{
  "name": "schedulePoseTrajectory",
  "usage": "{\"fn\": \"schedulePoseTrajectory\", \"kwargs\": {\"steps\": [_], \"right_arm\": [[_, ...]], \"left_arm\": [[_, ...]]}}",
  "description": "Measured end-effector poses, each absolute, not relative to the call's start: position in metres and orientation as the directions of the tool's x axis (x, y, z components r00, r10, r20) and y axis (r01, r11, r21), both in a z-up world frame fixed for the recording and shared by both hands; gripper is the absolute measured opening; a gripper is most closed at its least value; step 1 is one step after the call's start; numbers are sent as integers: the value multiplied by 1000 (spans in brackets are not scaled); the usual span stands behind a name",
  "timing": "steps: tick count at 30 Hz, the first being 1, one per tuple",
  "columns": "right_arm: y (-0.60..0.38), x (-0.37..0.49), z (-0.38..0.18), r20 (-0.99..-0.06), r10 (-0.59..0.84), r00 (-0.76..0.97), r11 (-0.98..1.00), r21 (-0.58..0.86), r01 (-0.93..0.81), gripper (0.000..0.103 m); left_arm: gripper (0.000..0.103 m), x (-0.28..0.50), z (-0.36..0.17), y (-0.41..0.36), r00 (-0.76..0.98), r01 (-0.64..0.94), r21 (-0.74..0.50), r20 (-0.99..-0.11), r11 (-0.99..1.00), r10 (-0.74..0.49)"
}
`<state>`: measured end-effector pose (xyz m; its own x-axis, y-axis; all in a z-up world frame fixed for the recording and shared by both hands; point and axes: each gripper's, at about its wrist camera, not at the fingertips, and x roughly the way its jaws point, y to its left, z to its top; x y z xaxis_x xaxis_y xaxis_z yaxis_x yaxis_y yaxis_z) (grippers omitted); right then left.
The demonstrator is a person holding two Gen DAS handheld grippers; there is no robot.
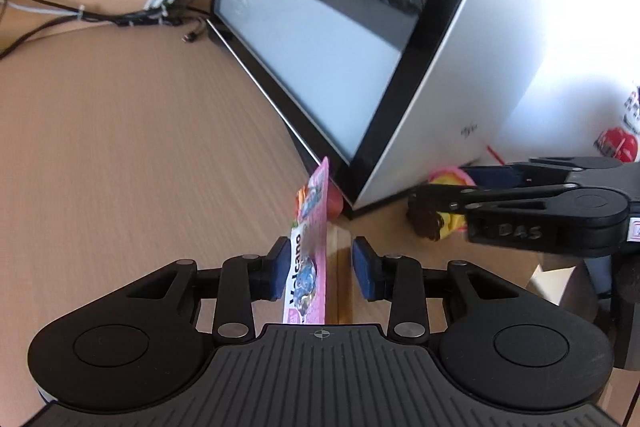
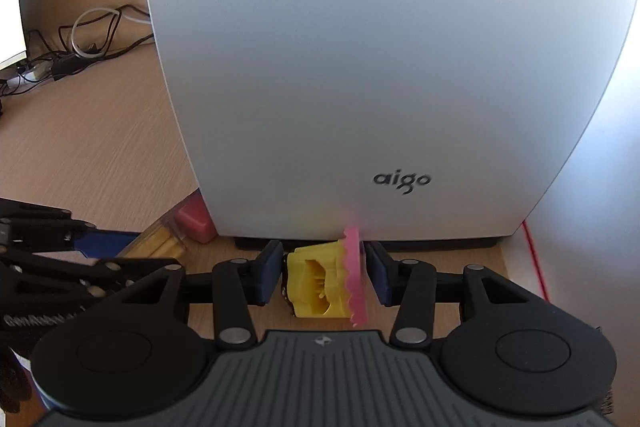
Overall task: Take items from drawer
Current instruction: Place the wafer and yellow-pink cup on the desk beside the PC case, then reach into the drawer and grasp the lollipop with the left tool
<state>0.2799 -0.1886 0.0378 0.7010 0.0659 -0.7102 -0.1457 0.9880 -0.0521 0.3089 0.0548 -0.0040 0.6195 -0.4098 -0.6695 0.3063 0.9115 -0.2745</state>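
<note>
A pink snack packet [image 1: 310, 259] printed "Volcano" stands on edge between the jaws of my left gripper [image 1: 320, 267]. It leans on the left blue pad, and a clear gap separates it from the right pad, so this gripper is open. My right gripper [image 2: 326, 277] is shut on a yellow toy cupcake [image 2: 316, 283] with a pink frill, held sideways just in front of the computer case. From the left wrist view, the right gripper [image 1: 436, 203] reaches in from the right with the cupcake [image 1: 446, 181]. No drawer is in view.
A white "aigo" computer case [image 2: 360, 67] with a glass side panel [image 1: 320, 47] stands on the wooden desk [image 1: 140, 147]. A small red block [image 2: 194, 219] lies at its corner. Bundled cables [image 1: 120, 15] lie at the back, and a red-and-white object [image 1: 616, 143] sits far right.
</note>
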Motion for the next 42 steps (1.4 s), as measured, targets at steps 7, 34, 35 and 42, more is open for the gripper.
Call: {"fn": "schedulePoseTrajectory", "kwargs": {"steps": [7,34,35,42], "right_arm": [[-215,233,67,-634,132,762,990,54,-127,68],[-216,88,-4,-822,110,559,992,55,-115,73],[-218,85,-6,-825,108,554,992,57,-108,73],[-225,82,-14,-840,109,532,993,74,-87,73]], "left_arm": [[37,270,25,78,694,265,-265,-615,927,-374],[37,168,-59,5,246,428,-292,-873,855,-421],[37,167,-60,2,211,474,-290,-880,832,-426],[37,153,-72,-18,114,690,-190,-924,698,-364]]}}
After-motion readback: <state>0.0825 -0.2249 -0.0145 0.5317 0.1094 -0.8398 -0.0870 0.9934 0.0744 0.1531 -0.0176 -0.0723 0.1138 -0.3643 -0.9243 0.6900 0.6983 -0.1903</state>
